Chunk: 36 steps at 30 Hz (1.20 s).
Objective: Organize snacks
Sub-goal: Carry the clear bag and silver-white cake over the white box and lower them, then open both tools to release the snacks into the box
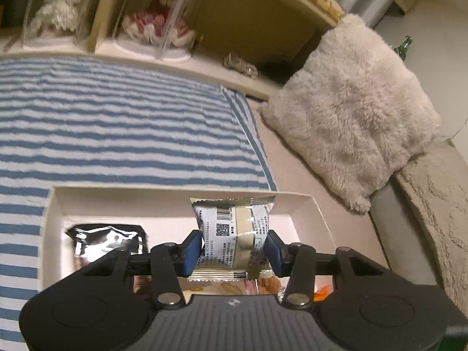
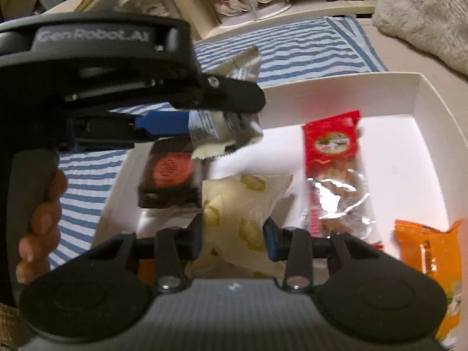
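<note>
My left gripper is shut on a silver-white snack packet with a barcode, held above the white box. That same packet shows in the right wrist view, with the left gripper crossing from the left. A cream packet with yellow print sits between the blue pads of my right gripper, which is shut on it over the white box. Inside the box lie a dark packet with a red round label, a red packet, a silver packet and an orange packet.
The box rests on a blue-and-white striped cloth. A fluffy beige cushion lies to the right. Clear cases with dolls stand on a low shelf behind. A hand grips the left gripper's handle. A shiny black packet lies in the box's left part.
</note>
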Motion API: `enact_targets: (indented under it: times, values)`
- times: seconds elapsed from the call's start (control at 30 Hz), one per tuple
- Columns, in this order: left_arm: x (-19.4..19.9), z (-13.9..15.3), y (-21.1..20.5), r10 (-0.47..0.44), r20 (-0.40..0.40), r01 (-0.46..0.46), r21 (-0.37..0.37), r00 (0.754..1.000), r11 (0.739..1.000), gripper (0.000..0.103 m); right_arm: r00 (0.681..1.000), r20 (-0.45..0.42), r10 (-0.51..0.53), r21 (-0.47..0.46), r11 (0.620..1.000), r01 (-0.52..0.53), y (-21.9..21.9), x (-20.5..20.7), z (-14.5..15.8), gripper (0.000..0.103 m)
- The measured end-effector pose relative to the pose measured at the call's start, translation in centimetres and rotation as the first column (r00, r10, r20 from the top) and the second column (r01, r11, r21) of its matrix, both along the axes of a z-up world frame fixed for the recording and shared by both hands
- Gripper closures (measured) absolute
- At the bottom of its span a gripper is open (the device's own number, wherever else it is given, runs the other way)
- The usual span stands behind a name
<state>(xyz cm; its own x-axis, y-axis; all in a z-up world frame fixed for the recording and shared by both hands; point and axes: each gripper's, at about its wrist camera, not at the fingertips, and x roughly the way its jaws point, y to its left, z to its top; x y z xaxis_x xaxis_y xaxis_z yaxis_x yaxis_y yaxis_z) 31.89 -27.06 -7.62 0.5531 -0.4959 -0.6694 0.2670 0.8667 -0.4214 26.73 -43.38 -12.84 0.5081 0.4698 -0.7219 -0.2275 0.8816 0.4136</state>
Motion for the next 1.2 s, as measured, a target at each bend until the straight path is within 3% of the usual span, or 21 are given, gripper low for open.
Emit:
enact_targets:
  times: [0.4,0.43,0.5,0.6,0.73,0.8,0.87,0.9,1.2]
  values:
    - [2.5,-3.0,-1.3,0.076,-0.048,-0.072,0.095,0.996,0.993,0.053,1.0,0.013,0.015,-0.035,0.999,-0.015,-0.6,-0.3,-0.2,0.055]
    - [2.6,-3.0,-1.3,0.079,-0.048,-0.074,0.099,0.996,0.992,0.051,1.0,0.015,0.016,-0.03,0.999,-0.015,-0.6,-0.3,-0.2,0.054]
    - [2.7,-3.0,-1.3,0.078,-0.059,-0.071,0.115,0.995,0.991,0.024,1.0,0.021,0.016,-0.034,0.999,-0.015,-0.4,-0.3,-0.1,0.041]
    - [2.5,-2.2,-1.2,0.055,-0.027,-0.051,0.132,0.998,0.99,0.021,0.999,0.041,0.021,-0.056,0.998,-0.019,0.0,-0.5,0.5,0.033]
    - [2.0,-1.4,-1.0,0.028,-0.017,-0.025,0.144,0.999,0.989,0.021,0.998,0.057,0.03,-0.059,0.998,-0.026,-0.1,-1.1,1.3,0.032]
    - [1.6,-1.0,-0.6,0.014,-0.013,-0.012,0.141,1.0,0.99,0.021,0.996,0.079,0.035,-0.074,0.997,-0.029,-0.1,-1.6,1.9,0.038]
    - [1.1,-0.7,0.0,0.005,-0.006,-0.005,0.138,1.0,0.99,0.021,0.993,0.112,0.036,-0.091,0.996,-0.026,0.0,-2.0,2.7,0.065]
    - [0.9,-0.6,0.4,0.002,-0.003,-0.002,0.136,1.0,0.991,0.021,0.992,0.123,0.038,-0.105,0.994,-0.025,0.1,-2.2,3.0,0.069]
    - [-0.4,0.1,2.3,-0.011,-0.005,0.011,0.131,1.0,0.991,0.021,0.992,0.085,0.092,-0.255,0.965,-0.068,2.3,-0.9,1.3,0.07]
